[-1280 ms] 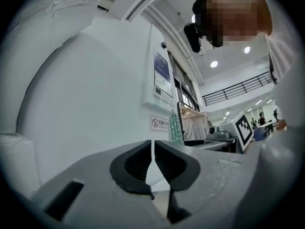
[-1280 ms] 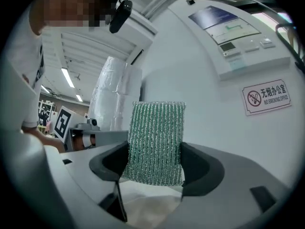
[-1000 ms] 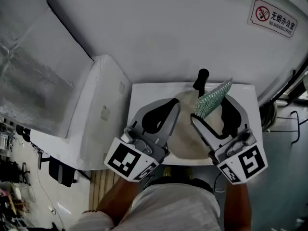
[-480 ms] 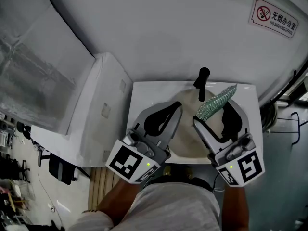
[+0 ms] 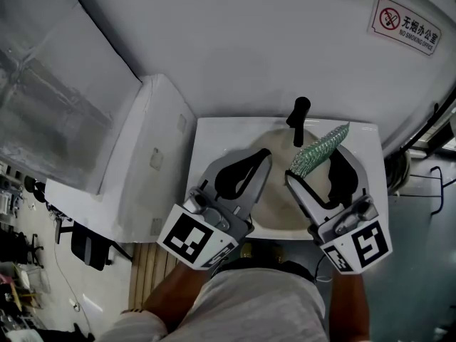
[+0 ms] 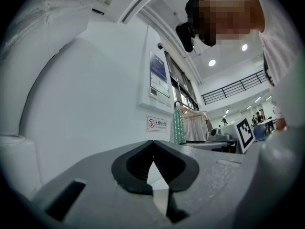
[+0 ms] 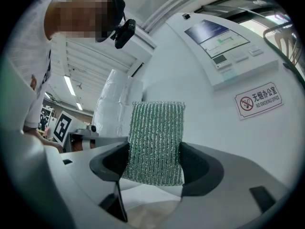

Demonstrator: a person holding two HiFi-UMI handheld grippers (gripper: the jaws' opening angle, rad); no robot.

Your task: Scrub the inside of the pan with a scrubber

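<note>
White tabletop [image 5: 214, 137] carries the pan [image 5: 274, 204], handle toward its far edge, beneath the right gripper [image 7: 155, 163], which clenches the upright scrubber [image 7: 156, 137]; left gripper [image 6: 152, 149] closed, empty.

White counter [image 5: 211, 140] lies under left gripper [image 5: 262, 159] & right gripper [image 5: 313, 164]; a bare strip shows just left of left gripper. Further left stands a tall white box-like unit [image 5: 146, 155], close beside the counter; can't tell if touching. Beyond that, far left, a silvery wrapped bulk [image 5: 43, 84]. Plain white wall [image 5: 235, 41] ahead of both. No-smoking sign [image 5: 404, 26] on it, up & right of right gripper. In right gripper view a wall panel w/ small screen [image 7: 224, 44] sits above that sign. Black cables [image 5: 436, 184] hang right of right gripper, off the counter. Wood slats [image 5: 148, 283] on floor, below-left of left gripper. Ceiling lights [image 6: 211, 62] & a railing [image 6: 233, 87] show far off, right of left gripper.
</note>
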